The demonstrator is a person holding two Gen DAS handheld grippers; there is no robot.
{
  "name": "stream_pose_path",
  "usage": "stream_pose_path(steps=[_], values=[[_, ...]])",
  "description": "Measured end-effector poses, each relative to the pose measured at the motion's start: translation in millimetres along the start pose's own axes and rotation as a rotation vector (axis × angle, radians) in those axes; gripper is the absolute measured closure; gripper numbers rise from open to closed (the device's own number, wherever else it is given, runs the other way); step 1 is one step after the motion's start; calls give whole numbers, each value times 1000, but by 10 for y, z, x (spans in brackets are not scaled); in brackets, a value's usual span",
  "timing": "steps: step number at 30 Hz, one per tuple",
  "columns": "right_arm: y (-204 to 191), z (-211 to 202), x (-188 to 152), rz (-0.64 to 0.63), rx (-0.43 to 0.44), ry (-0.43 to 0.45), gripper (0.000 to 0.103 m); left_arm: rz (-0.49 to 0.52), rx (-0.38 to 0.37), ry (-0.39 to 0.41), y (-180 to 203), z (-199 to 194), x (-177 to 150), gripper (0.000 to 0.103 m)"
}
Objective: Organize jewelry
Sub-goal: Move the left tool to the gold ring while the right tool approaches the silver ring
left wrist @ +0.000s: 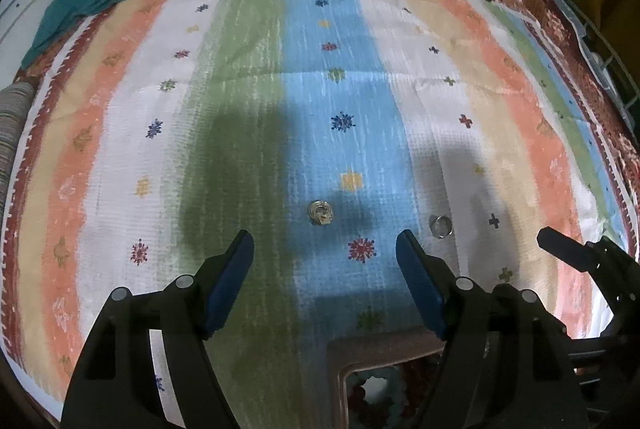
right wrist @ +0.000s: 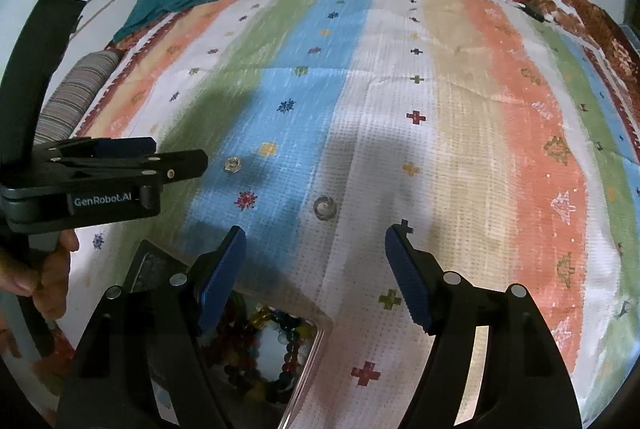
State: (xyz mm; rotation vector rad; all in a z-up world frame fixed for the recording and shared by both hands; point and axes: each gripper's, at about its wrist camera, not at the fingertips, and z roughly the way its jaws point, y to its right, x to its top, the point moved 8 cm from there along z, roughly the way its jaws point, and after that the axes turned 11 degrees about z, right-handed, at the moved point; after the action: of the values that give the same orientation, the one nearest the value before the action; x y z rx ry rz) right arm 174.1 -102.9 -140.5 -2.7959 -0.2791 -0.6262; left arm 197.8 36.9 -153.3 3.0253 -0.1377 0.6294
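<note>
Box [right wrist: 316, 341] at bottom centre of right-wrist view holds coloured bead bracelets [right wrist: 272, 349] — both rings lie outside on the striped bedspread [right wrist: 460, 109], gold ring [left wrist: 319, 213] & silver ring [left wrist: 440, 226] mid-frame, w/ left hand-held gripper [left wrist: 325, 249] and right hand-held gripper [right wrist: 315, 241] spread apart, empty.

The box of beads [right wrist: 276, 341] runs off the bottom edge, half hidden behind a blue finger [right wrist: 222, 279], the two small rings [left wrist: 319, 213] [left wrist: 439, 226] on the striped cloth [left wrist: 248, 69] are too small to make out, and the hand [right wrist: 48, 277] is cut at the left edge
</note>
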Motion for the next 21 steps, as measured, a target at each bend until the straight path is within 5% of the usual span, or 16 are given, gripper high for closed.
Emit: stream_pose_path(steps=[21], values=[[37, 450, 146, -25, -33, -63, 31, 5, -31, -97, -55, 445, 131, 36]])
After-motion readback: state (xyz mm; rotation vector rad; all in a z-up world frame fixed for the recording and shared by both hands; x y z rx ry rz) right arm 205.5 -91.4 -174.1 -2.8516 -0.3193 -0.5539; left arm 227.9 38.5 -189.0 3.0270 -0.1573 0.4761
